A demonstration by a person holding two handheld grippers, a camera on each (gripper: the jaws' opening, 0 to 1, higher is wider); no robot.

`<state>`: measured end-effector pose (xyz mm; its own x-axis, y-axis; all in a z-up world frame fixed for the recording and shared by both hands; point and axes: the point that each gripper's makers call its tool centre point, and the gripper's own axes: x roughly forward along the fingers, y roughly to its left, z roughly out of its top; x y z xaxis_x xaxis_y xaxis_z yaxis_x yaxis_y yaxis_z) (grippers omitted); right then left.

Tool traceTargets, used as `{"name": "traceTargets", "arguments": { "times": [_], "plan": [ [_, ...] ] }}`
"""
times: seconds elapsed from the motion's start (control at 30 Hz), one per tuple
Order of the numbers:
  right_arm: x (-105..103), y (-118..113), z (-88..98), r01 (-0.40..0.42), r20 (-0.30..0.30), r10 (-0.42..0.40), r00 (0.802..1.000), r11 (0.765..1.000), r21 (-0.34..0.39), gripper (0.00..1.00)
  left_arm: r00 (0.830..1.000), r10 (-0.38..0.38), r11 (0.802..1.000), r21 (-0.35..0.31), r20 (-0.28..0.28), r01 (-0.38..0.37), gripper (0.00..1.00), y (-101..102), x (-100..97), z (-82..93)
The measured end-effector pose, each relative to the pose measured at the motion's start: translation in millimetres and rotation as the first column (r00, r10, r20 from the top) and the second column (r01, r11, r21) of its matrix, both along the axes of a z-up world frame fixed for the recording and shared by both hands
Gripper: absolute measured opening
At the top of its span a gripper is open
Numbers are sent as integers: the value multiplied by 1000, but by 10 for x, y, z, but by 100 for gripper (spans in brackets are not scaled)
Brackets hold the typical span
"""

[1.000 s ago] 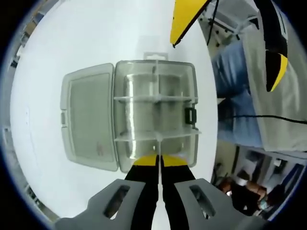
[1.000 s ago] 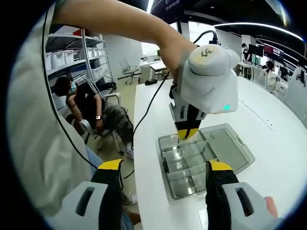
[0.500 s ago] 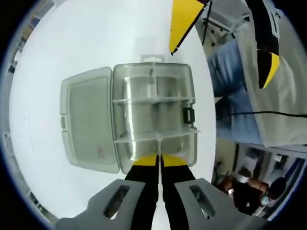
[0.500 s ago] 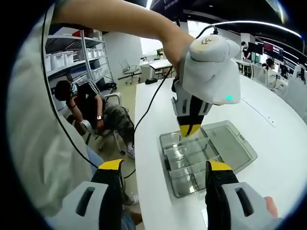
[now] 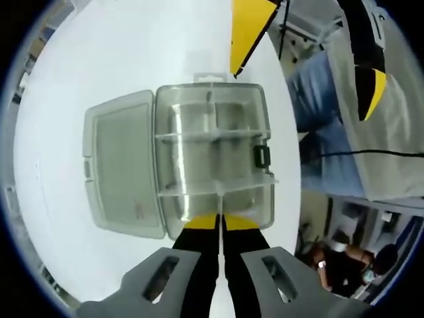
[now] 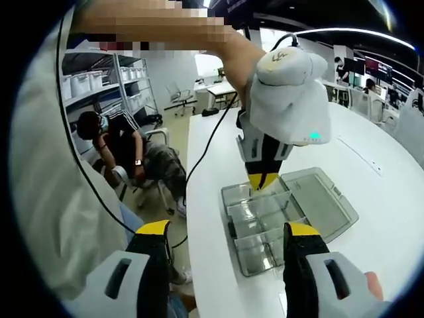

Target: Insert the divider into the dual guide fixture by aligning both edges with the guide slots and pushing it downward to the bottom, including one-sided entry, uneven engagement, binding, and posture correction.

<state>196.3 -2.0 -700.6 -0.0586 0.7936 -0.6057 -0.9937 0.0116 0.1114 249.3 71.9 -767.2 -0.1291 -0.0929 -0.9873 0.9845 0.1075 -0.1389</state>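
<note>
A clear plastic compartment box (image 5: pixel 212 159) lies on the white table with its lid (image 5: pixel 119 172) folded open to one side. Two cross dividers (image 5: pixel 212 136) span its tray. My left gripper (image 5: pixel 219 222) is shut on a thin clear divider (image 5: pixel 217 199) that stands upright in the end compartment nearest me. In the right gripper view, the left gripper (image 6: pixel 262 180) hangs tips-down over the box's (image 6: pixel 285 222) far-left end, held by a person's hand. My right gripper (image 6: pixel 225 232) is open and held back from the box, with nothing between its yellow-tipped fingers (image 6: pixel 154 230).
The right gripper's yellow fingers (image 5: pixel 248 30) reach in at the top of the left gripper view. The table edge (image 6: pixel 192 218) runs just left of the box. A seated person (image 6: pixel 126 152), chairs and shelving lie beyond it. A cable (image 6: pixel 212 139) trails from the left gripper.
The left gripper has risen slightly and sits a little farther right over the box in the right gripper view. Its jaws stay shut. The right gripper stays open.
</note>
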Motion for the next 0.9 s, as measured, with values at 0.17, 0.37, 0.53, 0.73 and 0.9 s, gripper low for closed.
{"name": "traceTargets", "arguments": {
  "times": [0.17,0.37,0.53,0.73,0.9],
  "plan": [
    [-5,4,-4,-2,0,2,1000,1000,-3,66,1000,10,1000,-6,-10,-10,0,-45,21,30],
    [20,-9,0,4,2,-4,1000,1000,-5,66,999,36,999,-27,-27,-37,0,-29,33,46],
    [23,-8,-17,5,-1,-5,1000,1000,-9,66,1000,6,1000,-21,-13,-6,0,-18,11,19],
    [27,14,-6,2,-2,-2,1000,1000,-6,66,999,34,999,-27,-15,-34,0,11,13,-9],
    [43,14,-5,2,0,-2,1000,1000,-9,66,999,34,999,-29,-13,-35,0,18,7,-30]
  ]
}}
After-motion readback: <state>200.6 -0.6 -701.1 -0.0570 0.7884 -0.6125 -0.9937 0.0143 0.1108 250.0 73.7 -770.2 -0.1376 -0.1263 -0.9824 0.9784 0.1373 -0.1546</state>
